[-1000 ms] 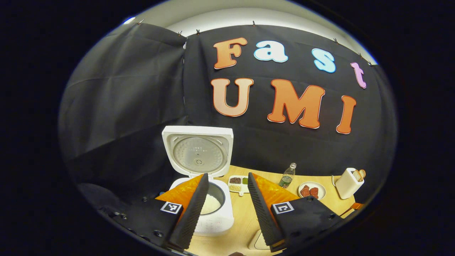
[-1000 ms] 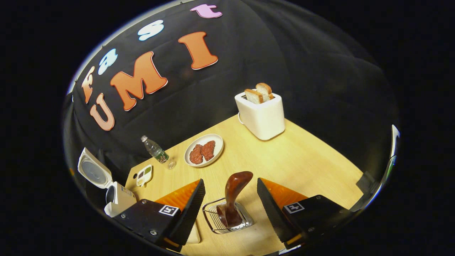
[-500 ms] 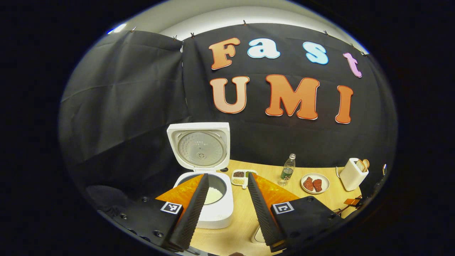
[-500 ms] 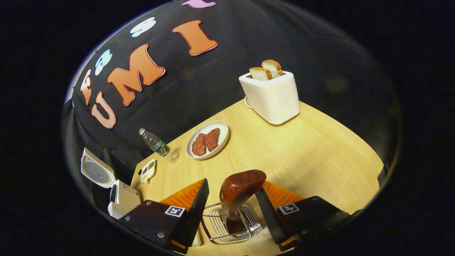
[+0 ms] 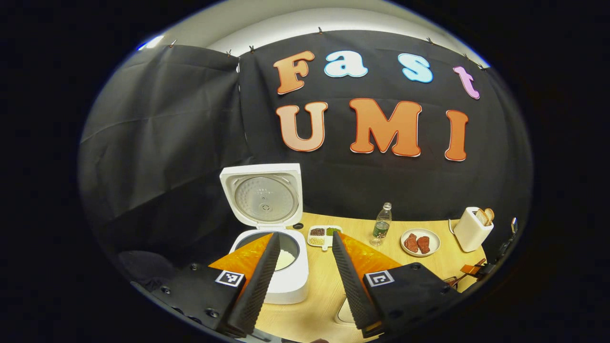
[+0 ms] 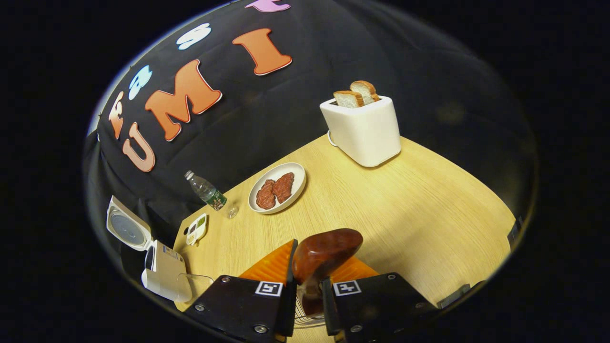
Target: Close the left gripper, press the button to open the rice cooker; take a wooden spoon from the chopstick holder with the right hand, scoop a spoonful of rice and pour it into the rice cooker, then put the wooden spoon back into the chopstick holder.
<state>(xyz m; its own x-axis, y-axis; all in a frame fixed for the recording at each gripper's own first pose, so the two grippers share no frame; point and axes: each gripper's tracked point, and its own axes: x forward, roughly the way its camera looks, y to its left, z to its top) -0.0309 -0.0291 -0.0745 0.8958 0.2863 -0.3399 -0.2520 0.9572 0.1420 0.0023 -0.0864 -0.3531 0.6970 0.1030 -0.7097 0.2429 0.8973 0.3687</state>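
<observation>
Left gripper [image 5: 301, 240]: fingers spread wide, nothing between them, held above the near edge of the wooden table [image 5: 324, 290]. Rice cooker [image 5: 274, 267] just ahead, at the table's left end; lid [image 5: 262, 195] up and upright; white rice [image 5: 285, 259] visible in the inner pot. Farther along the table: small divided dish of grains [image 5: 324, 234], plastic bottle [image 5: 381, 225], plate with two pieces of meat [image 5: 419, 242], white toaster [image 5: 472, 228] with bread in its slots.

Right gripper [image 6: 307, 288]: fingers drawn in narrow, clamped on the handle of the wooden spoon [image 6: 321, 255], one on each side. Spoon upright, broad brown end above the fingers, lower end down in the wire chopstick holder [image 6: 310, 320], seen in part between the fingers. Rice cooker [image 6: 164, 276] well off to the left in the right gripper view, lid open.
</observation>
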